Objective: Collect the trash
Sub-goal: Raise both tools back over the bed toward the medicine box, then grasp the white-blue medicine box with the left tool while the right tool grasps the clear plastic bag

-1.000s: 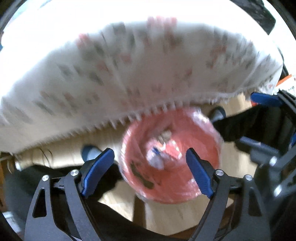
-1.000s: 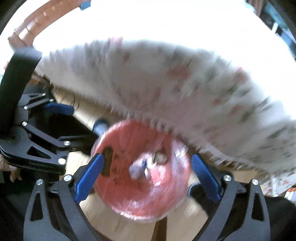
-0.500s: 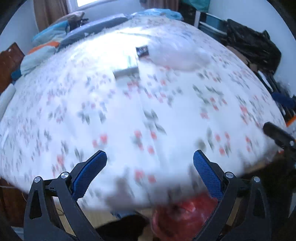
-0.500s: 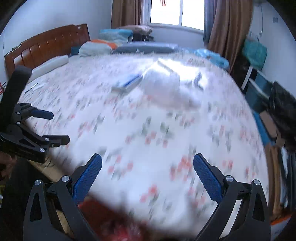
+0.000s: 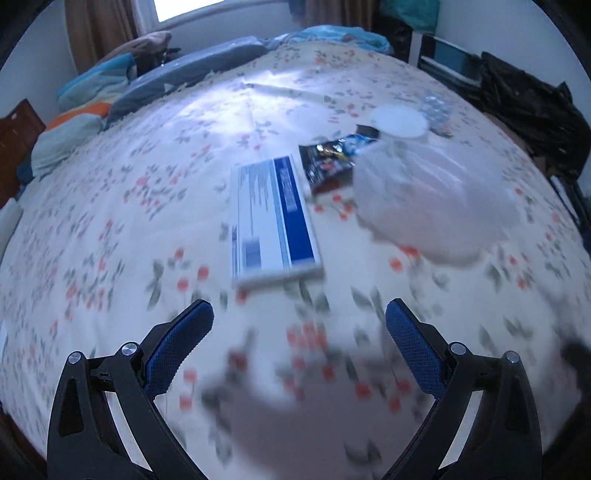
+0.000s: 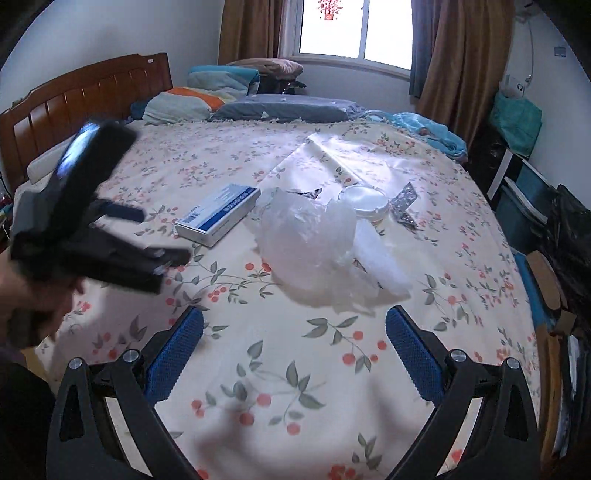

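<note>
Trash — a crumpled plastic bag [image 6: 317,251] beside a blue-and-white box [image 6: 218,214] — is seen on the bed [image 6: 332,369]; both the left gripper [image 5: 299,332] and the right gripper [image 6: 295,336] are released and empty.

Open bedspread [image 6: 295,354] ahead, then box [image 6: 218,214] and plastic bag [image 6: 314,243] mid-bed.

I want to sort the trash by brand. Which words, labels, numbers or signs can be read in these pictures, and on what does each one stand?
None can be read for certain.
White and blue box: printed lines and a barcode-like patch, too small and blurred.
Dark snack wrapper: coloured print, blurred.
Blister pack: no text visible.
Red ornament in the window: too small to tell.
</note>
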### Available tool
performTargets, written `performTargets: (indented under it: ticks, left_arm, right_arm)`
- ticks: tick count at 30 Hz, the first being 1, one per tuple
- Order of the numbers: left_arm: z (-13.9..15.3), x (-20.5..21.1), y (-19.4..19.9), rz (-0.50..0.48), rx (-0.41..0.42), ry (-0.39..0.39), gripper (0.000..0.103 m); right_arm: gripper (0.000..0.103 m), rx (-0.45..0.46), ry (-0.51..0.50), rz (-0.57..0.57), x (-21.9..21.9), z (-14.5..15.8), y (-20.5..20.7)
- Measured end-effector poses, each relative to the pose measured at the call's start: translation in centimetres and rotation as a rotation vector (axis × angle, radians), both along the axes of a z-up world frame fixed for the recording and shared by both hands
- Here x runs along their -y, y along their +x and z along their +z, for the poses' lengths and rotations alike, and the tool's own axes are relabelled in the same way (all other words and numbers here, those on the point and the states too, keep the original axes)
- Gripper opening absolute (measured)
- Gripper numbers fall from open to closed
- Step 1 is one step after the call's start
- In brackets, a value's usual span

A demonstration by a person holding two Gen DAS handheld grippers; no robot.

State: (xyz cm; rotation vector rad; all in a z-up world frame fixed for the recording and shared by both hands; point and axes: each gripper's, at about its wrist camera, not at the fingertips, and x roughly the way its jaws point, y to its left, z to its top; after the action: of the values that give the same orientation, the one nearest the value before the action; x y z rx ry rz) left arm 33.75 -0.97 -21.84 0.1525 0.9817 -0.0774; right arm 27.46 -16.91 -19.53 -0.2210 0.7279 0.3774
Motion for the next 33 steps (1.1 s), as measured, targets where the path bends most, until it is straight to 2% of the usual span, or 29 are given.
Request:
performTargets:
  ticks: [5,10,20,23,24,30,33]
  left_arm:
    - [-1.8,-0.3,4.5,0.027,-0.014,0.003,0.097]
    - [-3.1,-0.7,7.0,0.031,-0.027,0.019,0.097]
    - [-3.7,-4.1,8.1,0.051,-0.037,0.000,0.097]
    - [-3.7,-4.1,8.3,0.036,-0.032,-0.002,0.097]
    - [-3.7,-4.0,8.4,0.031,-0.029,0.002,0.097]
    - [-3.8,-4.1,9.6,0.028,-0.019,0.005,0.098]
    - [-3.8,-4.6,10.2,0.043,-0.016,0.000,0.098]
  right_arm:
    - [0.098,-0.025,-0.009,0.013,-0.6,-1.7,1.9]
    - [0.098,-0.047,-0.005,0.028,-1.1,-3.1,4.0]
    - [0.098,-0.038,-0.048,0.048,-3.4,-5.2,9.2]
    - [0.098,-0.040,-0.047,0.074,-4.0,-5.2,10.5]
    - [0.098,-0.066,-0.028,0.107,-4.3,-5.1,10.8]
    - [0.097,-0.118,0.051,0.210,-4.8,-5.0,9.2]
    - [0.096,-0.084,0.036,0.231,-4.9,-4.8,8.0]
